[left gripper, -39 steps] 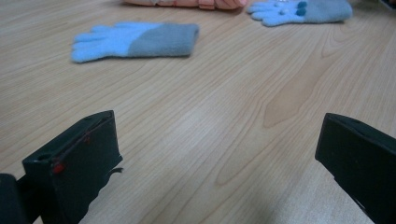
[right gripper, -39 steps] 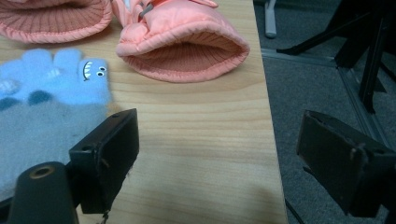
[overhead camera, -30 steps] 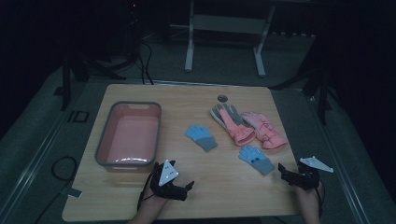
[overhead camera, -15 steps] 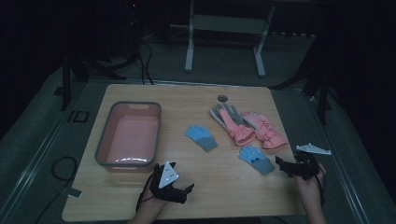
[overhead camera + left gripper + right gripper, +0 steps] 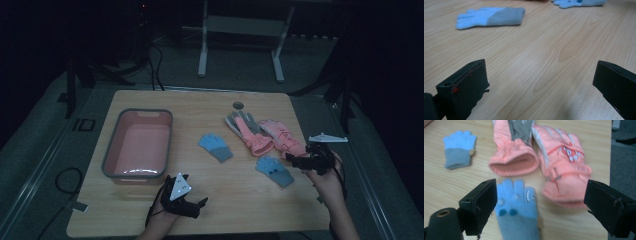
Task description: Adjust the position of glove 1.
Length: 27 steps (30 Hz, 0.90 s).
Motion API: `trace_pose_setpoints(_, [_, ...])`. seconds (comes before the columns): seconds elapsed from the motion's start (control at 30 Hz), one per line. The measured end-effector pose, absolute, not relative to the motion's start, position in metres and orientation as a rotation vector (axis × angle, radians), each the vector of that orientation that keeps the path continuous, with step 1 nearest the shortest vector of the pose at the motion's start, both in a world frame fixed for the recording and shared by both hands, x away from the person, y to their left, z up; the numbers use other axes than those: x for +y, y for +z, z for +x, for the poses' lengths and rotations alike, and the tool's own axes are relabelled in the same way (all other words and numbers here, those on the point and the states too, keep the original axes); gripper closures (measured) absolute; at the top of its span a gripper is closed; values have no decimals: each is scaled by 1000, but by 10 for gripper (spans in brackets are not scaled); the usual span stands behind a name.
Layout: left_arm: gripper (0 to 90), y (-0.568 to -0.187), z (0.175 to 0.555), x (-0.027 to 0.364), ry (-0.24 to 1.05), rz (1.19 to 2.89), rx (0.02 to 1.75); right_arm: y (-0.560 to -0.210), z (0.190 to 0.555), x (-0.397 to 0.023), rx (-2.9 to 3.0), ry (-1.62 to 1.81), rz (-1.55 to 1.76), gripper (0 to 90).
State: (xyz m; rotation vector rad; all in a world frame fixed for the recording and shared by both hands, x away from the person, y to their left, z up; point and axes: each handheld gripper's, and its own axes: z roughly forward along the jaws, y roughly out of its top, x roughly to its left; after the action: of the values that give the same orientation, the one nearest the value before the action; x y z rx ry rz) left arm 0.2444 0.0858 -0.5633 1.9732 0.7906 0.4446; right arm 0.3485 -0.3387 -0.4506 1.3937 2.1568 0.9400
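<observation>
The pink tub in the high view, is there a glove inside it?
No, the pink tub holds nothing, and all four gloves lie on the table to its right.

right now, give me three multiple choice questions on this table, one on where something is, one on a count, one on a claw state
1. Where is the pink bin on the table?
A. left part
B. right edge
C. far right corner

2. How many gloves lie on the table?
A. two
B. four
C. six

3. How does the right claw stand?
A. shut on a pink glove
B. open, holding nothing
C. shut on the bin's rim

Answers: 1 A, the high view puts the bin at the left, gloves to its right. 2 B, two small blue gloves and two pink gloves. 3 B, its jaws stand wide apart above the nearer blue glove, gripping nothing.
</observation>
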Motion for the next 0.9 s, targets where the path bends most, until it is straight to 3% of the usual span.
trace_pose_setpoints(0.33, [0,-563,245,86,438,1979,782,-431,370,-299,2272,935,1271,145])
trace_pose_setpoints(0.9, [0,-563,244,84,425,2001,764,-432,399,-230,2462,957,1098,149])
